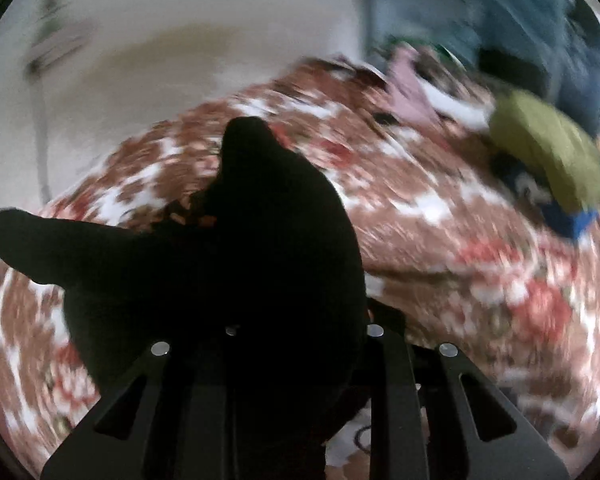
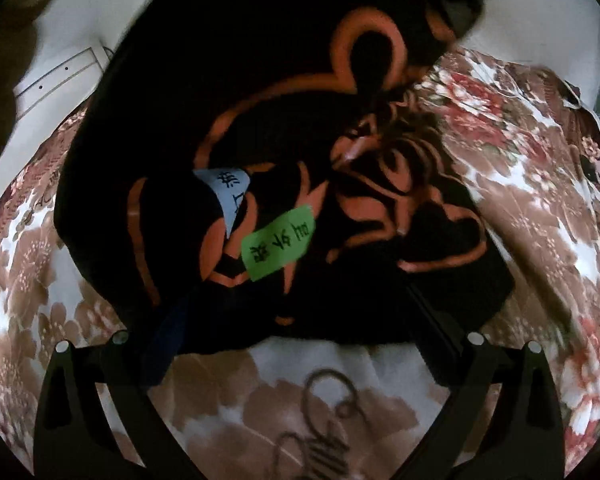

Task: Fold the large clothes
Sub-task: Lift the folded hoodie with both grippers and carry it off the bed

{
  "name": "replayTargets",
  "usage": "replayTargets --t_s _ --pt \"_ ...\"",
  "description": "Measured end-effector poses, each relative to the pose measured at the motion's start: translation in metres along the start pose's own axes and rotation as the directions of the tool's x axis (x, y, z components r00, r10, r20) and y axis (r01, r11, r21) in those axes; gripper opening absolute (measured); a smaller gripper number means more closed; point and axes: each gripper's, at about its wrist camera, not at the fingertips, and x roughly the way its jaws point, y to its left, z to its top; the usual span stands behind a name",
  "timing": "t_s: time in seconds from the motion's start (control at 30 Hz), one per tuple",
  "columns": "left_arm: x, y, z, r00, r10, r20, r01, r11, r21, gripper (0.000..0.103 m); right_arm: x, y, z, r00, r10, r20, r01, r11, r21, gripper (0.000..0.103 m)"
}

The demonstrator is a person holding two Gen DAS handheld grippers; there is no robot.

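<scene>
Black cloth, a big garment [image 2: 260,120] with orange print, is bunched on the flowery bedspread [image 2: 540,208]. Left gripper [image 1: 292,360] is nearly shut, pinching a dark fold of it. Right gripper [image 2: 292,360] sits spread wide, garment edge lying between its fingers [image 2: 432,320], not clamped.

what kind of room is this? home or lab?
Likely a home bedroom: the black garment lies on a floral bedspread, loose clothes such as an olive piece are piled at its far side, and a plain light wall stands behind.
</scene>
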Motion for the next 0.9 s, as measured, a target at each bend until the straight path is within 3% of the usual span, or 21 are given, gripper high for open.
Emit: replayTargets --t_s 0.1,0.2,0.4,0.63,0.73,0.83,0.87,0.9 --pt "0.019 -0.019 0.005 0.995 -0.046 -0.09 0.058 0.99 0.129 0.021 -0.012 -0.012 -0.013 1.0 -0.016 -0.005 0.016 1.0 0.001 0.098" --pt "0.04 -0.025 0.0 0.983 -0.07 -0.167 0.098 0.982 0.162 0.021 -0.017 -0.03 -0.026 0.997 -0.069 -0.038 0.07 0.997 0.019 0.098" --pt "0.081 -0.021 -0.028 0.956 -0.149 -0.253 0.161 0.987 0.028 0.022 -0.02 -0.084 -0.057 0.981 -0.165 -0.103 0.174 0.981 0.091 0.098" --pt "0.106 -0.029 -0.044 0.951 -0.175 -0.256 0.158 0.984 -0.087 0.023 -0.033 -0.126 -0.048 0.966 -0.243 -0.086 0.251 0.962 0.11 0.098" --pt "0.112 -0.04 -0.047 0.954 -0.148 -0.259 0.137 0.989 -0.059 0.023 -0.049 -0.146 -0.028 0.956 -0.288 -0.054 0.293 0.948 0.125 0.098" --pt "0.117 -0.057 -0.049 0.959 -0.075 -0.273 0.086 0.996 0.027 0.028 -0.071 -0.17 0.005 0.944 -0.331 0.001 0.327 0.932 0.156 0.098" --pt "0.117 -0.066 -0.049 0.962 -0.033 -0.272 0.053 0.996 0.067 0.033 -0.075 -0.176 0.015 0.942 -0.335 0.016 0.328 0.931 0.161 0.098" --pt "0.115 -0.069 -0.048 0.963 -0.021 -0.269 0.043 0.996 0.077 0.049 -0.078 -0.179 0.025 0.942 -0.335 0.028 0.327 0.931 0.163 0.098"
